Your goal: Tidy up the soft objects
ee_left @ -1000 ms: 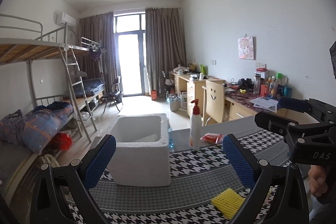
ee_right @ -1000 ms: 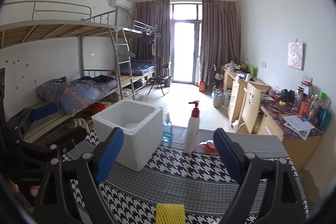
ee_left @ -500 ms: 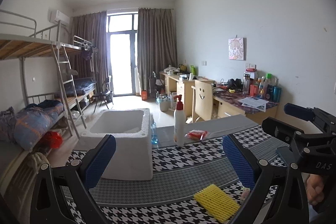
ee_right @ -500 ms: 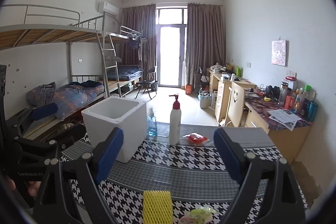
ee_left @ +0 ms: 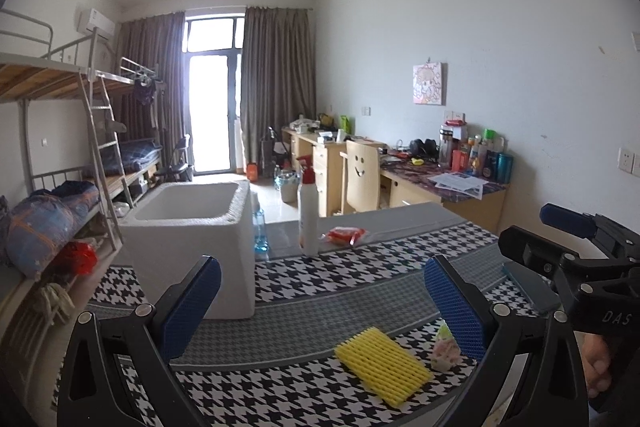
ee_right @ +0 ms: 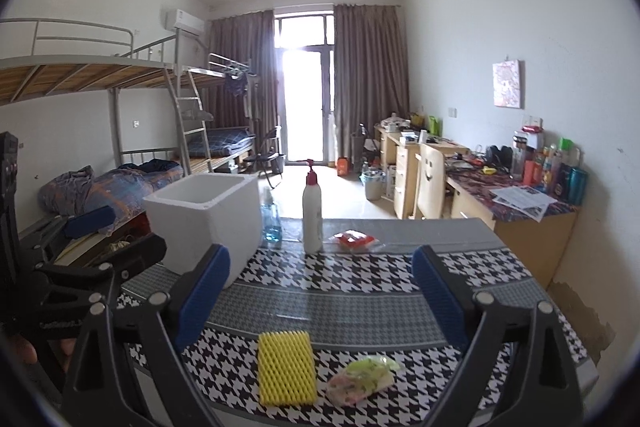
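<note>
A yellow foam net sleeve (ee_right: 286, 367) lies flat on the houndstooth tablecloth near the front edge; it also shows in the left wrist view (ee_left: 382, 363). Beside it on the right lies a small crumpled pink-and-green soft packet (ee_right: 362, 379), partly hidden behind a finger in the left wrist view (ee_left: 443, 349). A white foam box (ee_left: 192, 243) stands open at the left of the table, also in the right wrist view (ee_right: 208, 223). My left gripper (ee_left: 320, 301) is open and empty above the table. My right gripper (ee_right: 320, 291) is open and empty above the sleeve and packet.
A white pump bottle (ee_right: 312, 215), a clear bottle with blue liquid (ee_right: 271, 217) and a red-and-white packet (ee_right: 354, 241) stand at the table's far edge. Bunk beds (ee_right: 100, 131) are at the left. Desks and a chair (ee_right: 432, 183) line the right wall.
Both grippers have pulled back and tilted down. The yellow sleeve has come fully into view and the pink-and-green packet has appeared. Both stay open.
</note>
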The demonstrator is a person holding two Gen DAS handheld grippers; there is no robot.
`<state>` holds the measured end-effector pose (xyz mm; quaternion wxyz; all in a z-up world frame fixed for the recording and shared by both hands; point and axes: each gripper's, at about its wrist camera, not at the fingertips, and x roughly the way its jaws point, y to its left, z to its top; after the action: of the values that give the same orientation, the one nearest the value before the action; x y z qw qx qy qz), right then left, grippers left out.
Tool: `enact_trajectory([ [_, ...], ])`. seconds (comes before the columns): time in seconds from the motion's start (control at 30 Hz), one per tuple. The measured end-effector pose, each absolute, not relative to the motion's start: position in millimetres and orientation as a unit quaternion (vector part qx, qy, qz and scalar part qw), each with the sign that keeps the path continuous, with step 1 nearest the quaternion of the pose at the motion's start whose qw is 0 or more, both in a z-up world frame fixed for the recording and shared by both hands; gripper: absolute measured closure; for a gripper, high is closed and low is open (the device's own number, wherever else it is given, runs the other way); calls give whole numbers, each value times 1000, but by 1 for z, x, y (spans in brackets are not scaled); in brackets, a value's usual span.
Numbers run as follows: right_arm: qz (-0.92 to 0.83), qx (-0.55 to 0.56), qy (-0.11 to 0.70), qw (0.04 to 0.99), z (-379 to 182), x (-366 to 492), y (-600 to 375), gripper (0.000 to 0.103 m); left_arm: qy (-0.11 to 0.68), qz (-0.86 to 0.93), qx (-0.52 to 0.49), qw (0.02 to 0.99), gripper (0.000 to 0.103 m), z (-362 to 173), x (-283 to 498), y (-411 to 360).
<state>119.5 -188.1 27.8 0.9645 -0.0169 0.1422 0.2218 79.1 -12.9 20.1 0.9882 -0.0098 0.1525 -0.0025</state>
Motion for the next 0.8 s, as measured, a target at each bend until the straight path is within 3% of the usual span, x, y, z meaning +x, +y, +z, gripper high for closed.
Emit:
enact_trajectory([
  [0.8,175,-20,186,967,-9,122,-216,8,219,-19,-18,975,1,-17,101,-36],
])
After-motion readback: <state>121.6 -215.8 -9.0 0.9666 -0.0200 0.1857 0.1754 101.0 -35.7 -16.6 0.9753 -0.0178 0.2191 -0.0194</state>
